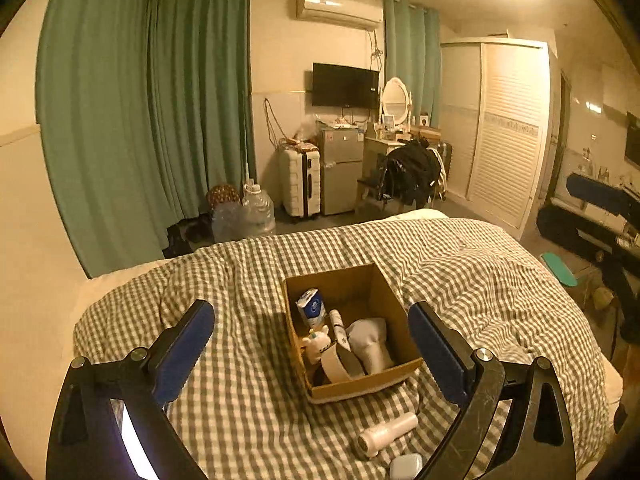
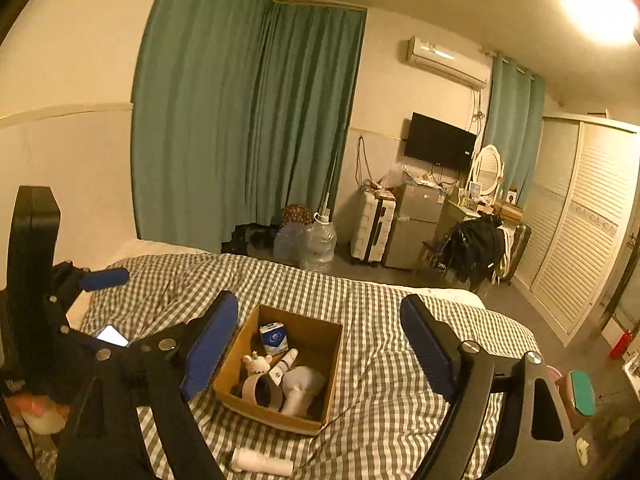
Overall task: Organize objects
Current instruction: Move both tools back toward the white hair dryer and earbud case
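Brown cardboard box (image 1: 396,376) on the checked bed (image 1: 240,420) holds several items; white cylindrical device (image 1: 386,434) remains outside. Left tongs (image 1: 312,352) and right tongs (image 2: 320,340) both spread, empty.

An open brown cardboard box (image 1: 352,390) sits on the checked bedspread, flaps gone or folded, its top facing up. Inside, a blue-and-white tissue pack (image 1: 311,307) stands against the far left corner; beside it a small white tube (image 1: 337,320) lies slanted, with a white plush toy (image 1: 316,342), a roll of wide tape (image 1: 340,362) and a pale grey pouch-like item (image 1: 372,342) filling the near half. Outside the box, just beside its near wall, a white cylindrical device (image 1: 386,434) lies on its side, and a small white case (image 1: 406,466) rests nearer still.
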Tool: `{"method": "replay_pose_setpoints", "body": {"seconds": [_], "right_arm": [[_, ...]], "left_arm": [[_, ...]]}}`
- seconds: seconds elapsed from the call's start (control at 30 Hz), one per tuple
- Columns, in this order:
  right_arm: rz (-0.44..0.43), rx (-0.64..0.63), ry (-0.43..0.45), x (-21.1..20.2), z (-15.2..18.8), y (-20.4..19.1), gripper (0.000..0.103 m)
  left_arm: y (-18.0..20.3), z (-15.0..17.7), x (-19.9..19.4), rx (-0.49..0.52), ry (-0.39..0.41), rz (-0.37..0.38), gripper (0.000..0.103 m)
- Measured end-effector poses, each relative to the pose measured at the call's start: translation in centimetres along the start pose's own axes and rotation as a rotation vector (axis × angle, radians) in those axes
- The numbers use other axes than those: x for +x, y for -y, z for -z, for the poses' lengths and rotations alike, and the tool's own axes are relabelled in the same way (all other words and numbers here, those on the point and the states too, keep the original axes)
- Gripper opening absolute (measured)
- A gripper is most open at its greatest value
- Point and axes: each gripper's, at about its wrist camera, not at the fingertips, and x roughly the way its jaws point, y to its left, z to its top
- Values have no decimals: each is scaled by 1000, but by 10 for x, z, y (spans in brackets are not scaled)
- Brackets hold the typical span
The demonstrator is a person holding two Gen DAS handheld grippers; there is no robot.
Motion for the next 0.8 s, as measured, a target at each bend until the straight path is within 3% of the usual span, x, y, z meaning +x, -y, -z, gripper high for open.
{"method": "replay_pose_setpoints", "body": {"seconds": [0.17,0.3,0.5,0.8], "right_arm": [[-22,-4,-31,-16,38,-13,88],[-29,-1,-106,0,86,-22,88],[-42,36,-272,52,168,-26,88],[-116,49,-577,122,269,-49,88]], "left_arm": [[-3,36,-1,-6,-15,-18,100],[-2,78,18,15,-62,-76,100],[-2,147,63,-12,-160,-128,100],[14,216,113,42,-334,-96,100]]}}
